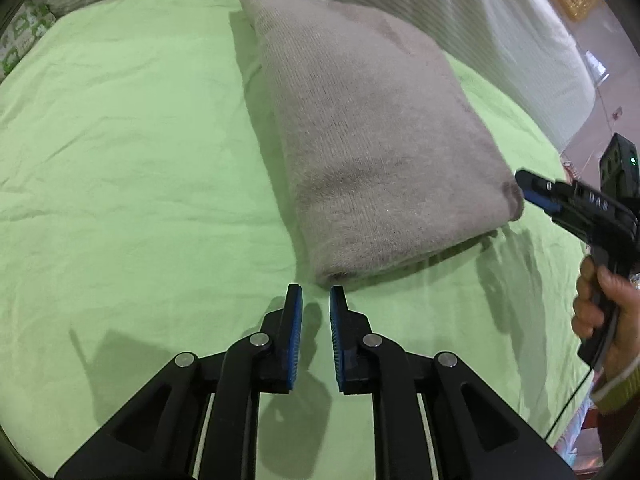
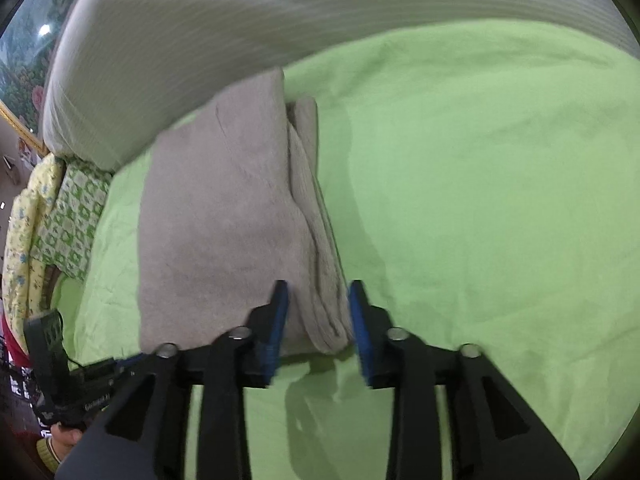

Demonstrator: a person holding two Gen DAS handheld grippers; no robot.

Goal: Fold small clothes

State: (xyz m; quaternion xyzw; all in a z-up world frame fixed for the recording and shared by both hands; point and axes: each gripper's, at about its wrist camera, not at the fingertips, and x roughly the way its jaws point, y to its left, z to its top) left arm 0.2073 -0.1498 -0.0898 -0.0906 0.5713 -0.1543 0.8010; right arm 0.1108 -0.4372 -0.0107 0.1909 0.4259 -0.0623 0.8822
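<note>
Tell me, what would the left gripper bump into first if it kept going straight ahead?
Probably the near corner of the folded grey knit garment, just beyond the left gripper; depth is unclear.

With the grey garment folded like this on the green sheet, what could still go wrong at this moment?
1. The right gripper has its jaws around the near corner of the folded grey garment; pulling away now may drag the layers open.
2. The stacked layer edges already look uneven, so the fold may slide apart.
3. The left gripper sits close to the garment's other near corner, nothing between its jaws; a careless move may nudge it on the green sheet.
</note>
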